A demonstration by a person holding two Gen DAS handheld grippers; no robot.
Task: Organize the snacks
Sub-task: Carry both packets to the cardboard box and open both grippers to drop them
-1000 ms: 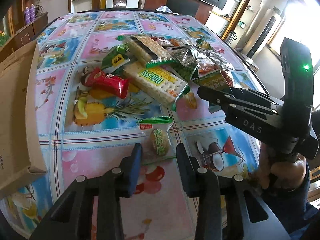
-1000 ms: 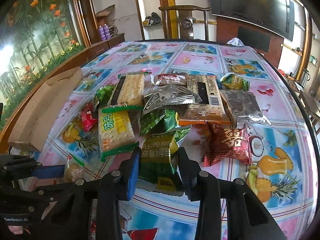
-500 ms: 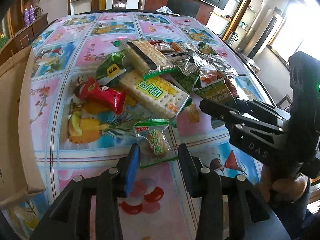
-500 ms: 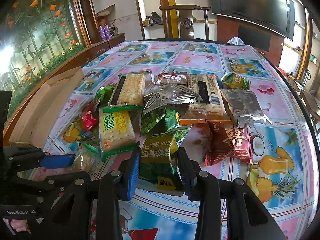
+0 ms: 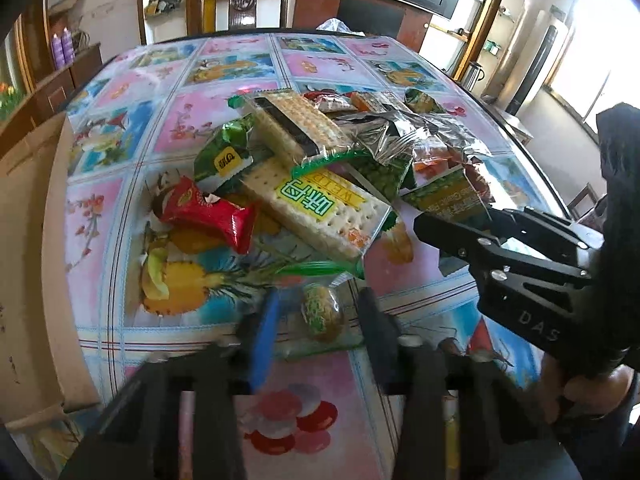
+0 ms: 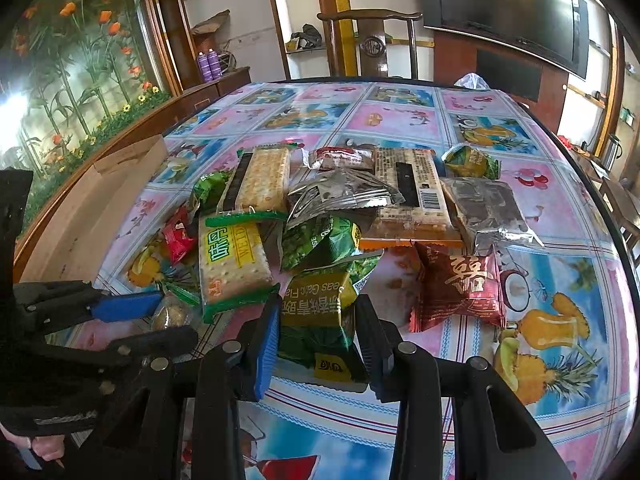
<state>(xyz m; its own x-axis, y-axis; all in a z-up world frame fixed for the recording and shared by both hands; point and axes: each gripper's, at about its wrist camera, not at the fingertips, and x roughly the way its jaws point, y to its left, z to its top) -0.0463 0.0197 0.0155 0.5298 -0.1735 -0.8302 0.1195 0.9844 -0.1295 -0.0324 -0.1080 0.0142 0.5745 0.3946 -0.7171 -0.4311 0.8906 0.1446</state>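
Note:
A heap of snack packets lies on the patterned table point(image 5: 224, 80). My left gripper point(image 5: 316, 312) is open, its jaws on either side of a small clear green-topped pastry packet point(image 5: 322, 312), which also shows in the right wrist view point(image 6: 170, 314). My right gripper point(image 6: 316, 324) is open with its jaws around a green pea packet point(image 6: 320, 304), close to its sides. Nearby lie a cracker pack point(image 5: 316, 208), a red candy packet point(image 5: 208, 212) and a dark red packet point(image 6: 460, 284).
An open cardboard box point(image 5: 28, 264) sits at the table's left edge, also in the right wrist view point(image 6: 96, 208). Silver foil packets point(image 6: 340, 196), another cracker pack point(image 6: 260, 180) and a biscuit pack point(image 6: 412, 192) fill the heap. A chair point(image 6: 372, 32) stands behind the table.
My left gripper has moved forward so the pastry packet now sits between its jaws. The right gripper has stayed around the green pea packet.

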